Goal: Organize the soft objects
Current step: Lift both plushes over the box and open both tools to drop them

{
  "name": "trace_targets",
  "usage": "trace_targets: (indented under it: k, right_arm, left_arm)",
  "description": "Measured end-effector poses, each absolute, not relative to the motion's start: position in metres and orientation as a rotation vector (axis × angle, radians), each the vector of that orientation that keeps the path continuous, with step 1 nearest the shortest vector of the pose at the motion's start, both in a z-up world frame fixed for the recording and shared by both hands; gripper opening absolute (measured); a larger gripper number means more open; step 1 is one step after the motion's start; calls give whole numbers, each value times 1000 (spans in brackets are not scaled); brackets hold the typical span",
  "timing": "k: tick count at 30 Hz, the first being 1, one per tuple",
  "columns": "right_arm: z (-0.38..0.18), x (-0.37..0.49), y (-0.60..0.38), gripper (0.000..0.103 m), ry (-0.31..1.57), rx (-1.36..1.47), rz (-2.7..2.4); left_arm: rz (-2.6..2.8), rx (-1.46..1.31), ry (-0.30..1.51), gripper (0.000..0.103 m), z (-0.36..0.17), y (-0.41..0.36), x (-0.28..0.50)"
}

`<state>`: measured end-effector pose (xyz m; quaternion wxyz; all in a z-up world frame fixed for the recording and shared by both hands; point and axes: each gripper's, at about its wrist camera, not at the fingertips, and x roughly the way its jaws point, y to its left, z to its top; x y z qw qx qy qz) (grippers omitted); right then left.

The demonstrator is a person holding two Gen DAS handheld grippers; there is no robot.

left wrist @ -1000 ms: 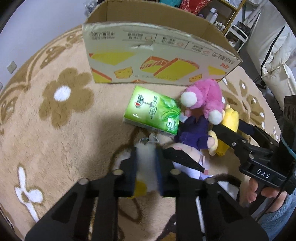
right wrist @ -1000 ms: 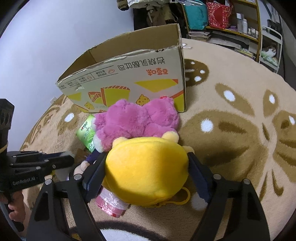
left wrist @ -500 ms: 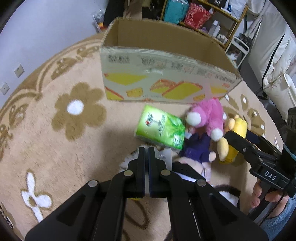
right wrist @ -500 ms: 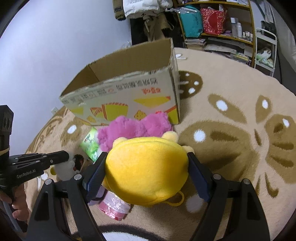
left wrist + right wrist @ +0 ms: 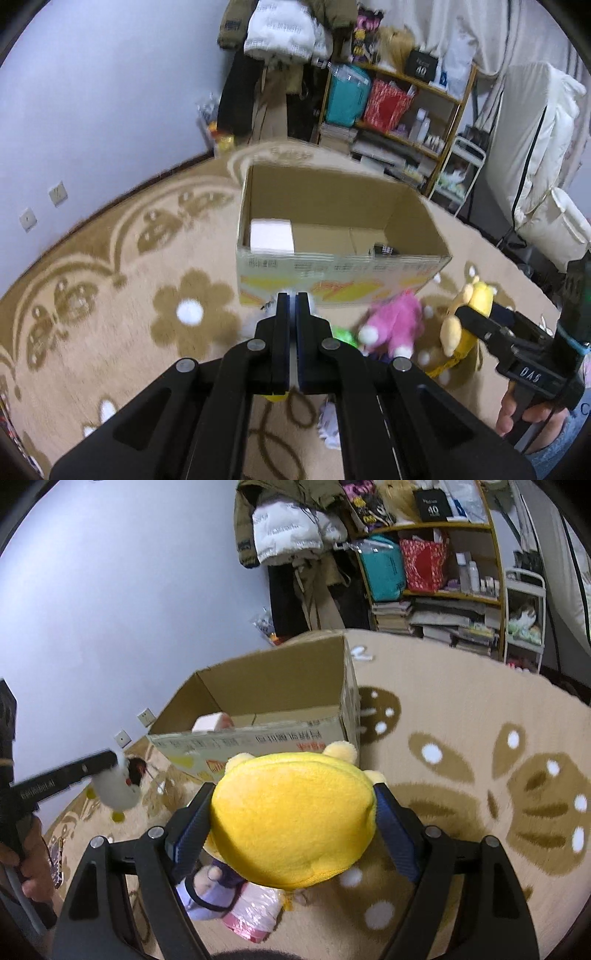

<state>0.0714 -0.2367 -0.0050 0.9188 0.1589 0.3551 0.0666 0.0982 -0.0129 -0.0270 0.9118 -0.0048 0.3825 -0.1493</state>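
Note:
My left gripper (image 5: pixel 292 300) is shut on a small white plush toy (image 5: pixel 117 789) and holds it in the air in front of the open cardboard box (image 5: pixel 332 254). My right gripper (image 5: pixel 295 801) is shut on a big yellow plush toy (image 5: pixel 291 819), lifted above the carpet near the box's right corner; the toy also shows in the left wrist view (image 5: pixel 469 314). A pink plush (image 5: pixel 391 325) and a green tissue pack (image 5: pixel 343 336) lie on the carpet by the box front. A purple-clothed doll (image 5: pixel 210 893) and a pink packet (image 5: pixel 251 915) lie below the yellow toy.
The box holds a white block (image 5: pixel 271 236) at its left end. A beige patterned carpet (image 5: pixel 110 280) covers the floor. Shelves with bags and bottles (image 5: pixel 399 110), hanging coats (image 5: pixel 295 528) and a white padded chair (image 5: pixel 543 155) stand behind the box.
Both grippers have risen from the carpet with their toys. The left gripper closed tight on the white plush and lifted it. The box interior now shows.

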Motion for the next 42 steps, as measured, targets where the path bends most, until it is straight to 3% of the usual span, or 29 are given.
trace_targets:
  k: [19,33,42]
  right_arm:
    - [54,116,-252,87,603,230,114]
    - [103,166,-254,87,510,207,121]
    - [66,186,-237,87,604,203,133]
  left_arm:
    - [-295,47,539,2,61,-10,152]
    - [-346,61,530,2,57,-29,175]
    - [-375,66,604,2,22,-44,190]
